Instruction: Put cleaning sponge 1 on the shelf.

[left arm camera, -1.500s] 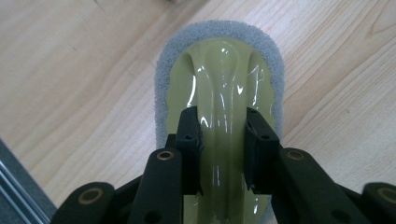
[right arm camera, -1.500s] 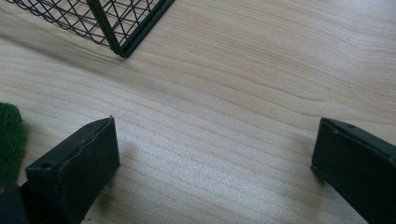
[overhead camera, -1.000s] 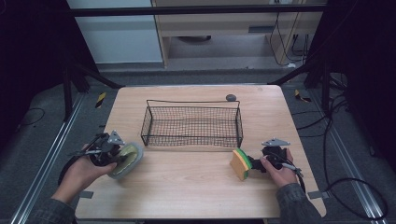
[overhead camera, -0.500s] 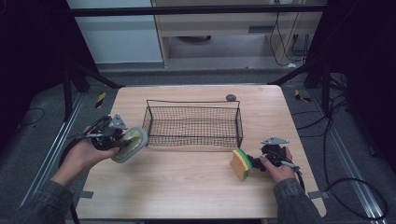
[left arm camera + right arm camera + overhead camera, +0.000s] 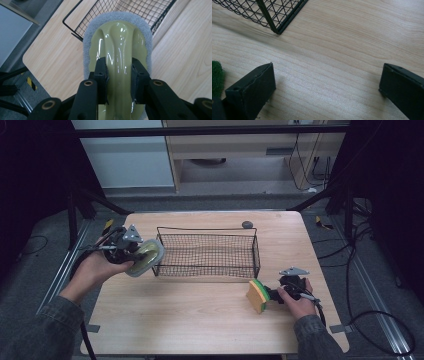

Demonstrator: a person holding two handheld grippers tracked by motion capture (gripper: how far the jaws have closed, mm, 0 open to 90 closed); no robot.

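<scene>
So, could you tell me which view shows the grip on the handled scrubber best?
The left gripper view: both pads clamp the scrubber's glossy handle. The high view shows it small in the left gripper beside the wire basket.

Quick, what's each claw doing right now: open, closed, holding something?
Left claw: closed on the scrubber, gripping its handle.
Right claw: open, holding nothing; sponge lies beside it.

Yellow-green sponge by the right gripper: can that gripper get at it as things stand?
Probably yes. The right gripper has its jaws wide open and lies on the table right beside the sponge, with nothing between them. The sponge sits off to one side of the jaws, so the gripper must swing toward it first.
</scene>
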